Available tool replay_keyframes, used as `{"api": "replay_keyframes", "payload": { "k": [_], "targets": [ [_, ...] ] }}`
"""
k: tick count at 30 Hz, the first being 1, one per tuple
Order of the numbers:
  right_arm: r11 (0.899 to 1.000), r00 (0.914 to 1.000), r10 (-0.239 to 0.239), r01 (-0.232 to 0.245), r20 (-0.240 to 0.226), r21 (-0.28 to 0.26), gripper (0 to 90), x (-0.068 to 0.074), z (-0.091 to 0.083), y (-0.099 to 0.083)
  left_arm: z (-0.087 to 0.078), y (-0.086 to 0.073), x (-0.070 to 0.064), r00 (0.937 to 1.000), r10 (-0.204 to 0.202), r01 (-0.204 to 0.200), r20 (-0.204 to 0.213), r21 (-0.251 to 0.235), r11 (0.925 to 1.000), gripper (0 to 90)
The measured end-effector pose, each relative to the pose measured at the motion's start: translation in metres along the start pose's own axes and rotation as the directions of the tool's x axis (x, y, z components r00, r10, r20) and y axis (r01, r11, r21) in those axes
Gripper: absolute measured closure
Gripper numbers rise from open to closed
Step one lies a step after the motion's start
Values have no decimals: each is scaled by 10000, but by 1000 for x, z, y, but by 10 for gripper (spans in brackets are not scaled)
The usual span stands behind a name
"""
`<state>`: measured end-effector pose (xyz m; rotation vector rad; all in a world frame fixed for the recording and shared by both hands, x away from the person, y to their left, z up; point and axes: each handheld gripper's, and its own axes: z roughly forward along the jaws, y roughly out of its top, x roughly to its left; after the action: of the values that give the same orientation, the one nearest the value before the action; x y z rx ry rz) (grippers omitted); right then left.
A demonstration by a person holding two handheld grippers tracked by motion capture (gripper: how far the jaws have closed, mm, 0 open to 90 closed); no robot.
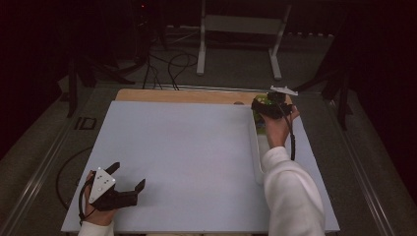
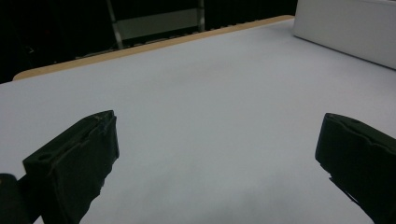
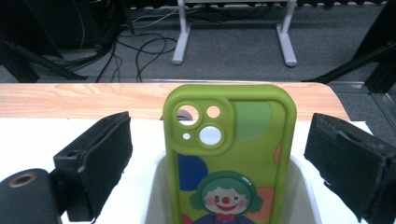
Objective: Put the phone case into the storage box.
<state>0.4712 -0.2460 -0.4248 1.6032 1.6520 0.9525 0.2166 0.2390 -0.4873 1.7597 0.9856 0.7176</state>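
Green phone case [image 3: 231, 158] standing upright in the white bin [image 3: 306, 196] at the table's [image 1: 187, 147] far right, framed between wide-spread jaws of the right hand-held gripper [image 3: 224, 154], apparently lined up for a grasp; left hand-held gripper [image 1: 127, 178] resting wide, idle.

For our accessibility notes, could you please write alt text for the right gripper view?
A green phone case with a cartoon clown stands upright in a white tray, between the open jaws of the right claw, which do not touch it. Beyond are the wooden table edge and floor cables.
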Motion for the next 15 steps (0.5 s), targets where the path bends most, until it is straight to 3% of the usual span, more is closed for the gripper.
{"api": "replay_keyframes", "payload": {
  "k": [9, 15],
  "targets": [
    [9995, 9975, -322, 323, -624, 6, 75, 2, -9, -4, 0, 0, -1, 10000, 3, -3, 16, -23, 10000, 1],
    [9976, 9912, -674, 687, -1140, 79, 75, 4, -19, -9, 1, 0, -1, 10000, 29, -29, 15, 9, 10000, 0]
  ]
}}
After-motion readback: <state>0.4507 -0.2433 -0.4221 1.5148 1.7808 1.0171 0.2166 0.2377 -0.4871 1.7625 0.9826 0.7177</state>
